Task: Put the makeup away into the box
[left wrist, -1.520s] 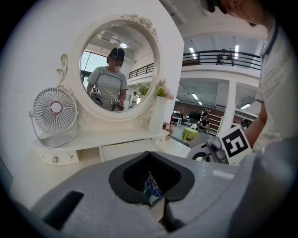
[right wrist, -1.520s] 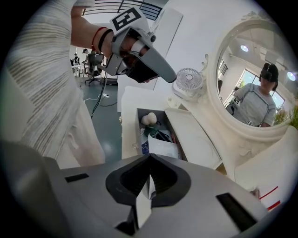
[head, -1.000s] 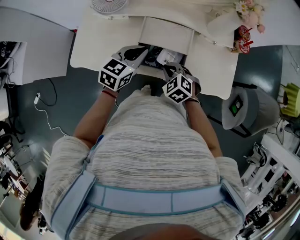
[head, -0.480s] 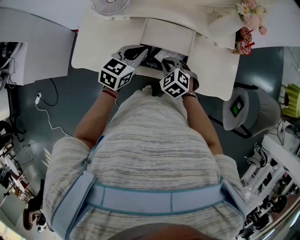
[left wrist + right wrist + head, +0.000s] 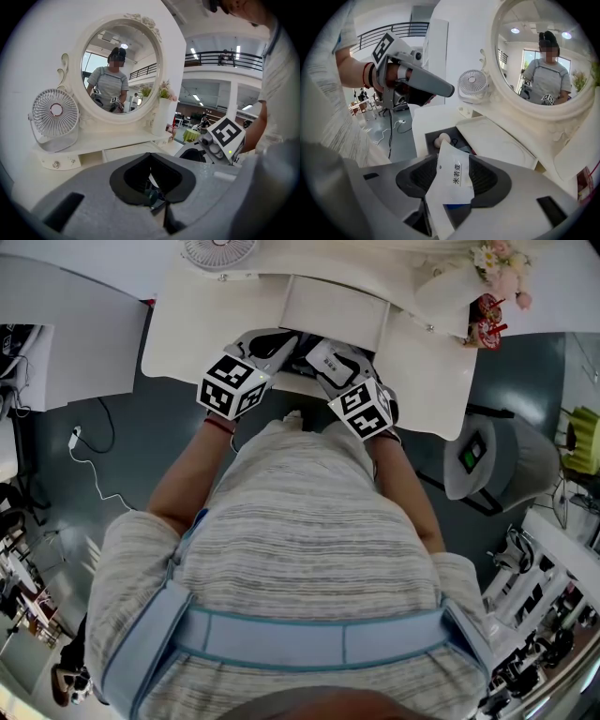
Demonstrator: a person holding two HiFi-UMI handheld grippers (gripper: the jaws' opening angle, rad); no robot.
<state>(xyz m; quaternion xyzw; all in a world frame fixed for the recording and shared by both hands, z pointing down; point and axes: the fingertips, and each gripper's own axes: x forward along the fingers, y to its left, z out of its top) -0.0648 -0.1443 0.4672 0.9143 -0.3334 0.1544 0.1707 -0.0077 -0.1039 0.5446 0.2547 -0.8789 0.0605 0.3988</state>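
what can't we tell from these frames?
- Box contents: in the head view, left hand-held gripper and right hand-held gripper cover it; in the right gripper view, packet hides all but a pale ball.
- Left hand-held gripper's hold: left gripper view, teal bit between its pads, too small to name or call gripped.
- Packet's lower end: right gripper view, buried between the pads.

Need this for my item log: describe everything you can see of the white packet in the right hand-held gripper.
The white packet is a thin, flat sachet that looks like glossy paper or foil. It carries a small pale label with dark printed characters running along its length, and a blue patch shows at its lower edge. It stands nearly upright, leaning slightly, with a pointed upper corner. The right hand-held gripper is shut on its lower part, with a dark pad pressing each face. It is held in the air above the open dark compartment of the dressing table.
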